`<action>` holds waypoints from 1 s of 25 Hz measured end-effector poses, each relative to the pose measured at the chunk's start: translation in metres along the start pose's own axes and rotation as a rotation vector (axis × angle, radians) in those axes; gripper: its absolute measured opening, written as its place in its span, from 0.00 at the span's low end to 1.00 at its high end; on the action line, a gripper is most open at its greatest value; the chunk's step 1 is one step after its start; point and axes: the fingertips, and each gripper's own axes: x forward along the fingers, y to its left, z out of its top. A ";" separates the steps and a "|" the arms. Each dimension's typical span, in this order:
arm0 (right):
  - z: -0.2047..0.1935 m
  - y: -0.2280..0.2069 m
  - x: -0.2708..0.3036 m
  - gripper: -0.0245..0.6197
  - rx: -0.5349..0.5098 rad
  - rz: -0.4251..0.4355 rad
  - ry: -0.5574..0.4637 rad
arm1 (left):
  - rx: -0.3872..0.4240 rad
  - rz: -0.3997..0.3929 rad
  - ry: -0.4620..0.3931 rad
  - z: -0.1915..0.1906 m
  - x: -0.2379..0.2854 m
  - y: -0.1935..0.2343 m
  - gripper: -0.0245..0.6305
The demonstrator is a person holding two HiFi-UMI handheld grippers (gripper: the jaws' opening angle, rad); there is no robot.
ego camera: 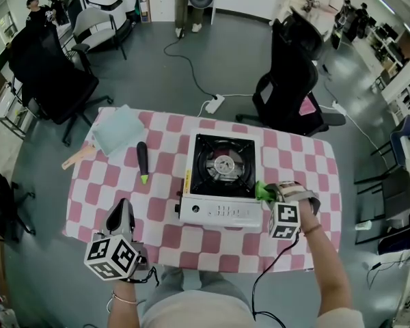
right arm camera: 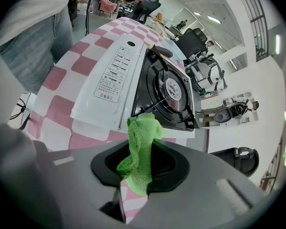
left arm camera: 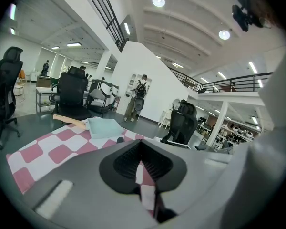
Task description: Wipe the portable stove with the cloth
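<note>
The left claw [left arm camera: 141, 162] hung over the near left corner of the checked surface [ego camera: 307, 162], jaws pressed together on nothing, well apart from the work. It looked free to steady the portable stove [ego camera: 222, 176] by its front panel, which would probably help, since a light stove is likely to slide under a firm stroke. The stove sat in the middle of the surface, white body toward the person, black burner well [right arm camera: 168, 87] behind. At its right front corner, the right claw [right arm camera: 139, 168] pinched the green cloth [right arm camera: 140, 142], a bunched tuft sticking out past the jaws. Whether the tuft pressed on the stove or only reached its edge could not be told. To wipe well, that tuft should likely be laid flat on the white top and drawn along it in overlapping strokes, kept off the raised pan supports, where it could snag.

Around it, a wooden stick [ego camera: 78, 157] lay at the left edge of the surface. Beside it was a folded pale-blue towel [ego camera: 117, 130], then a dark tool with a green tip [ego camera: 142, 161]; all lay clear of the stove. Nothing blocked the right claw's path. An office chair [ego camera: 287, 87] stood on the floor beyond the far side of the surface.
</note>
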 end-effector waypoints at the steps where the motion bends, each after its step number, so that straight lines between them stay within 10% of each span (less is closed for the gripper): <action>1: 0.001 0.002 -0.001 0.17 0.001 0.002 -0.001 | -0.001 -0.002 -0.001 0.000 0.000 0.000 0.04; 25: 0.010 0.037 -0.022 0.17 0.004 0.027 0.047 | -0.019 -0.075 0.005 0.000 0.000 0.000 0.04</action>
